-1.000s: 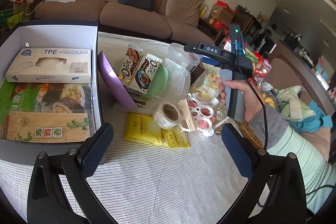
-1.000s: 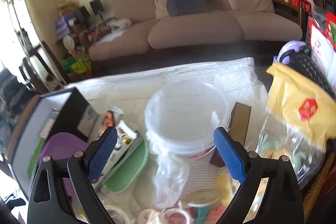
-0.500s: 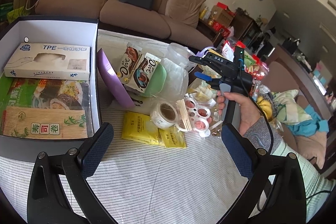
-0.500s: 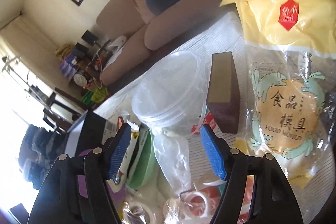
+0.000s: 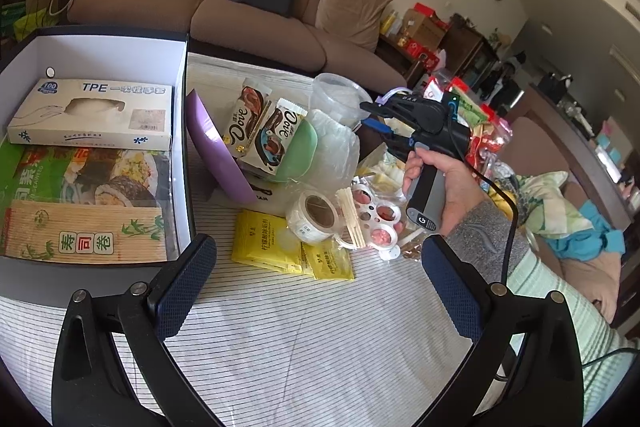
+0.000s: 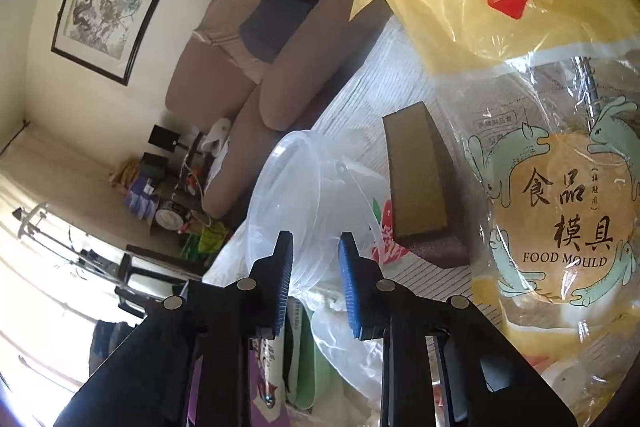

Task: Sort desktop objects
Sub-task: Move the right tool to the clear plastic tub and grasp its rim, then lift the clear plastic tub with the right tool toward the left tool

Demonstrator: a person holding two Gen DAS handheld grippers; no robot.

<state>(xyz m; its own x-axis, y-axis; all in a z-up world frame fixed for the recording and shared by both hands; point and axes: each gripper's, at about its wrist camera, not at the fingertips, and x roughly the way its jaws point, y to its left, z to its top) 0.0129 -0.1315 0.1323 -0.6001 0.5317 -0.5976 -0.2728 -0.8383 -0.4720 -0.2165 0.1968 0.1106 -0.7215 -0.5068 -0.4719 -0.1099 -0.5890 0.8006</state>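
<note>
At the far left the white storage box (image 5: 176, 75) already holds a TPE glove carton (image 5: 92, 115) and a sushi-mat kit (image 5: 80, 211), laid flat side by side, likely as sorted items. Just right of its wall, a purple dish (image 5: 218, 151) and a green bowl (image 5: 300, 155) lean on edge with two Dove chocolate packs (image 5: 264, 131) propped between them, a heap still to be sorted. In front lie yellow sachets (image 5: 280, 247) and a tape roll (image 5: 316, 217) on the striped cloth. The left gripper (image 5: 320, 283) hangs above the bare cloth, jaws spread wide and empty, tipped downward.

Further right stands the stack of clear plastic containers (image 6: 296, 195) in its thin bag. The right gripper (image 6: 314, 287), rolled sideways in the person's hand (image 5: 444, 179), has just been closing: its blue pads are narrow, straddling the container rim and bag film, though whether they press yet I cannot tell. A brown box (image 6: 420, 183) and a food mould packet (image 6: 560, 211) lie beyond.
</note>
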